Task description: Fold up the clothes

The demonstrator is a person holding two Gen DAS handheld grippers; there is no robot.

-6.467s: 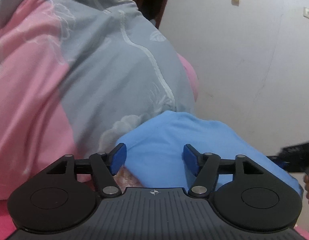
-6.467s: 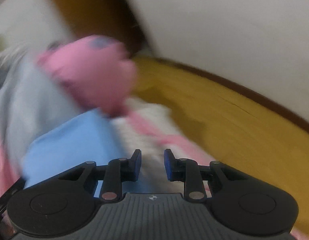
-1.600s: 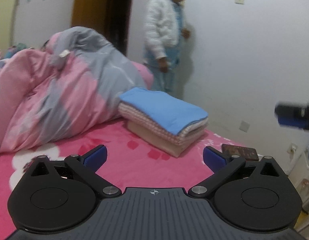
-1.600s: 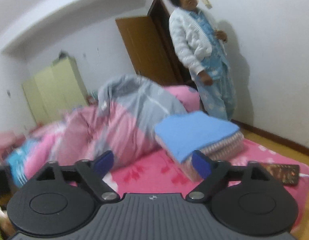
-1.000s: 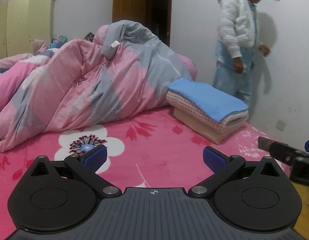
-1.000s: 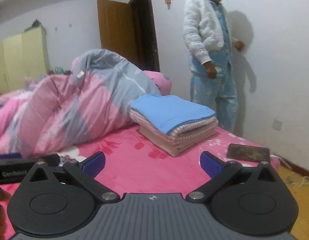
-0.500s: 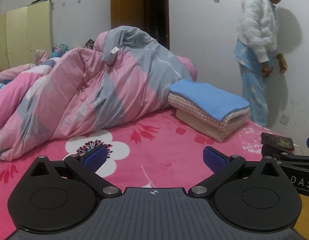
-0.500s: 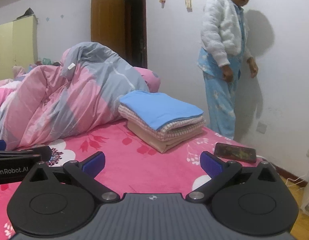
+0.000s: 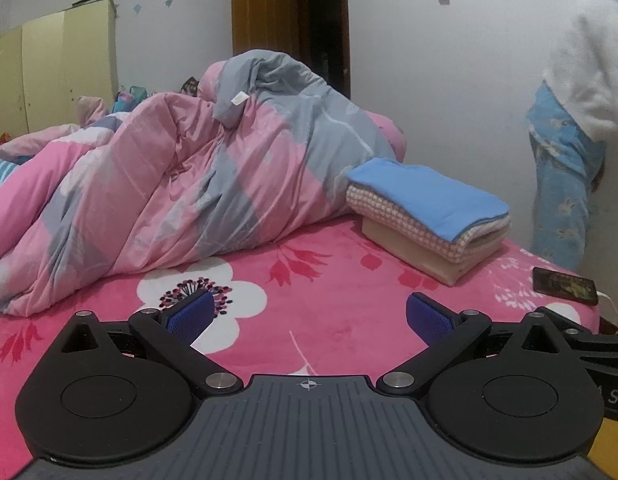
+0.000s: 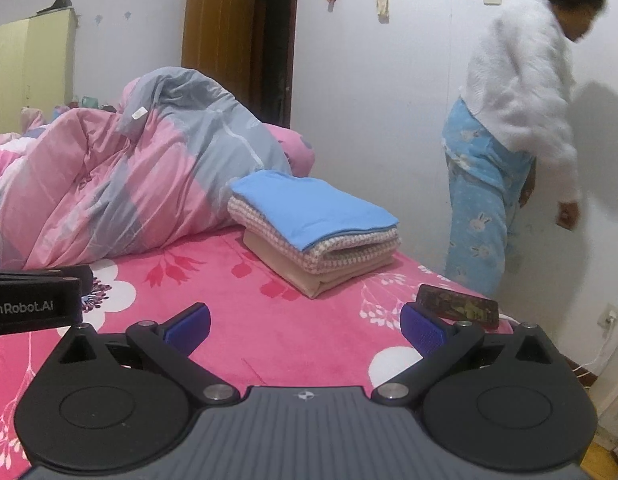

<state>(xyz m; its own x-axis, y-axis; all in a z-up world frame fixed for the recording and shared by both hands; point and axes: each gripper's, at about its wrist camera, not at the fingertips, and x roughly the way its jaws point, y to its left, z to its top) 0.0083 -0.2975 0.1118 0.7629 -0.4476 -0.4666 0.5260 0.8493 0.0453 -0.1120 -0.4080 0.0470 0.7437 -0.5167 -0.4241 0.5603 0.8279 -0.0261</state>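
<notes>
On the pink floral bed (image 9: 333,312), three folded garments (image 10: 315,226) sat stacked, blue on top, just beside the rumpled duvet (image 9: 181,184), as half a second earlier. The left claw (image 9: 307,316) and right claw (image 10: 305,322) remained released, empty. One phone (image 10: 457,306) lay near the bed's edge. The bystander (image 10: 513,128) had leaned farther toward the wall.
</notes>
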